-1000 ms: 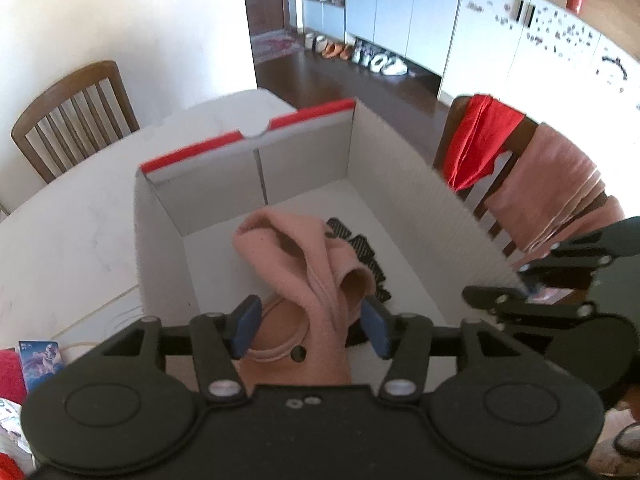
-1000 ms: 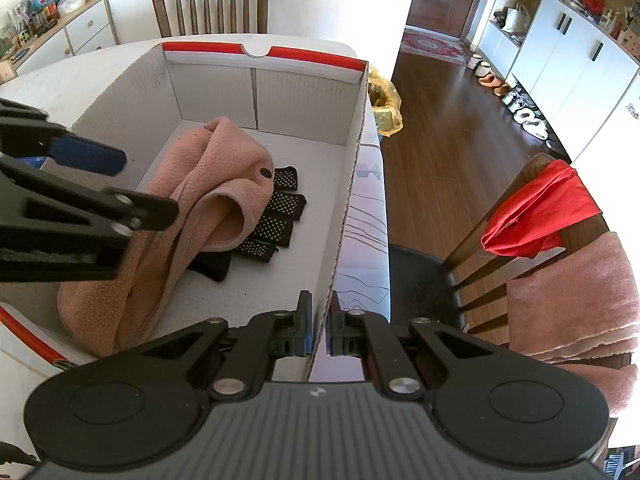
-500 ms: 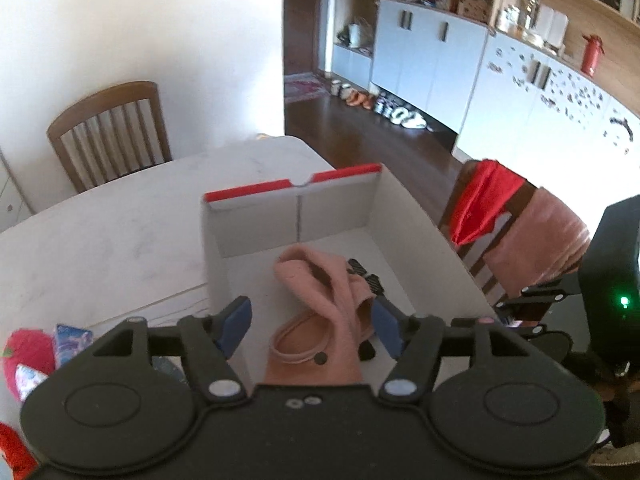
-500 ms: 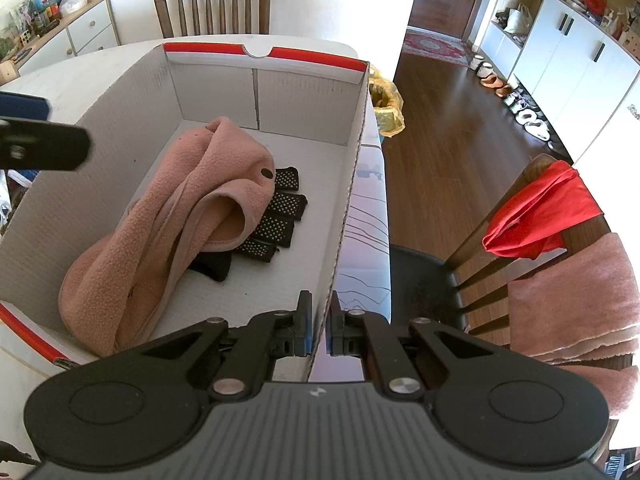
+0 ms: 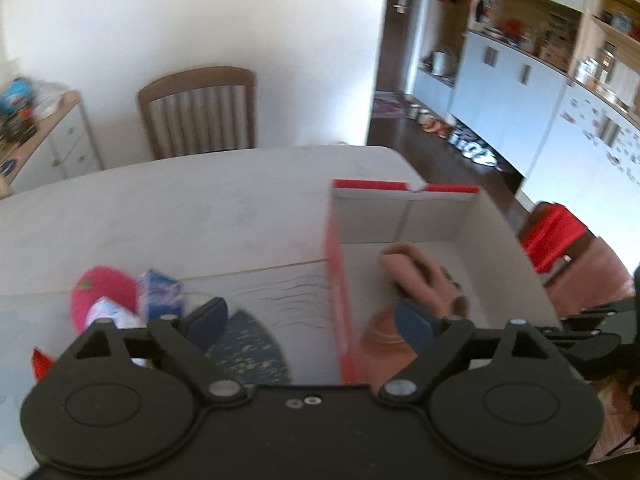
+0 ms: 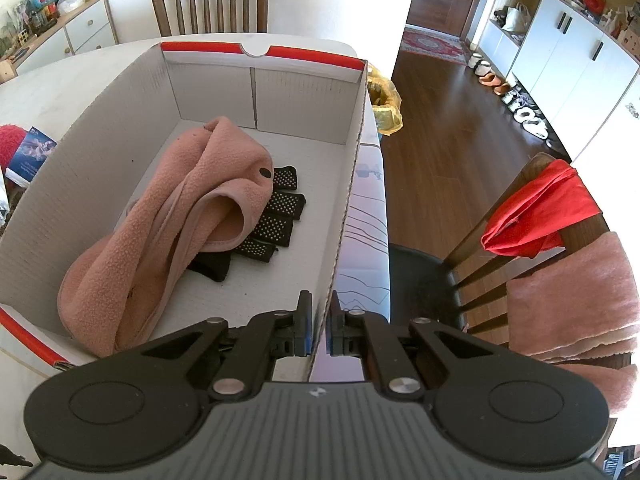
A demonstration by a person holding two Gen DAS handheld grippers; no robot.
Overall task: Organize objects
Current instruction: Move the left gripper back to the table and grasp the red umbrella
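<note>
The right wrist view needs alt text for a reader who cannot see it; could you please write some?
The right tongs are shut on the near right wall of an open white cardboard box on a table. Inside lie a pink fleece garment and black dotted gloves partly under it. Right of the table, a wooden chair holds a red cloth.

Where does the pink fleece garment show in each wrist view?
Left wrist: pink fleece garment lies right of centre, inside the box, partly behind the gripper's right finger.
Right wrist: it lies left of centre on the box floor, over black dotted items.
Shared landmark: the box's red-edged far wall.
</note>
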